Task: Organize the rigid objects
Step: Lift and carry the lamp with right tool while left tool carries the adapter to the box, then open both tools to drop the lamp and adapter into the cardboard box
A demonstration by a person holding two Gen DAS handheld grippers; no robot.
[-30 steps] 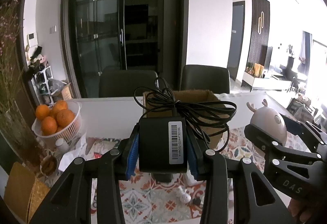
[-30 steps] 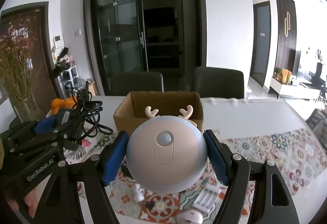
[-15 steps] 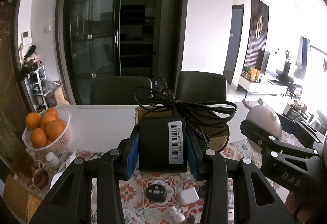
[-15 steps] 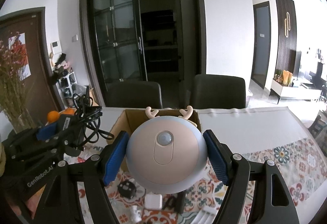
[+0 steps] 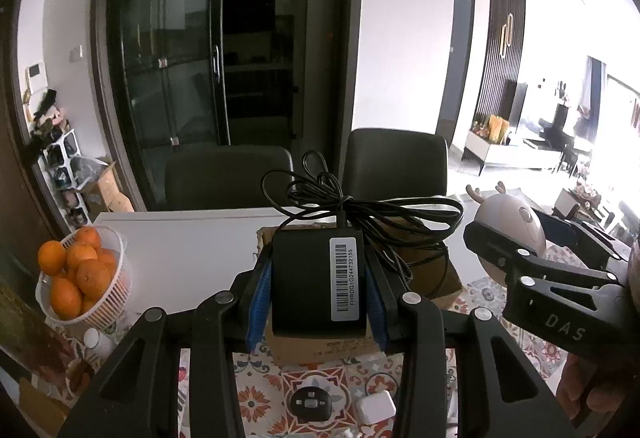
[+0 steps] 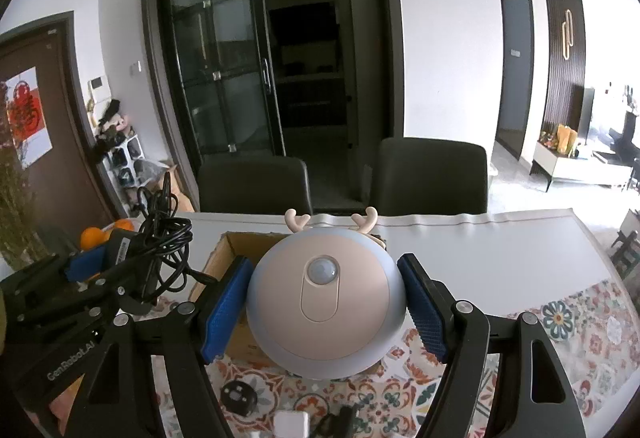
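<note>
The left gripper holds one black power adapter in narrow jaws, the blue pads pressed on its two sides. The adapter's long axis runs away from the camera, its barcode label facing up, and its single bundled black cable spills off the far end. The right gripper holds one round deer-shaped night light in wider jaws, pads on either side of its rim; its face with the small sensor dome is turned toward the camera, and its two antlers point up and away.

Both held things hang above the desk, over or just before one open cardboard box, which they largely hide. Below, on the patterned cloth, lie one round black plug and one white cube charger, near each other.

To the left stands one white basket of oranges; about eight oranges show. Behind the desk are two dark chairs, then a dark glass-door cabinet. In the left view the right gripper reaches in from the right edge, a hand beneath it.
</note>
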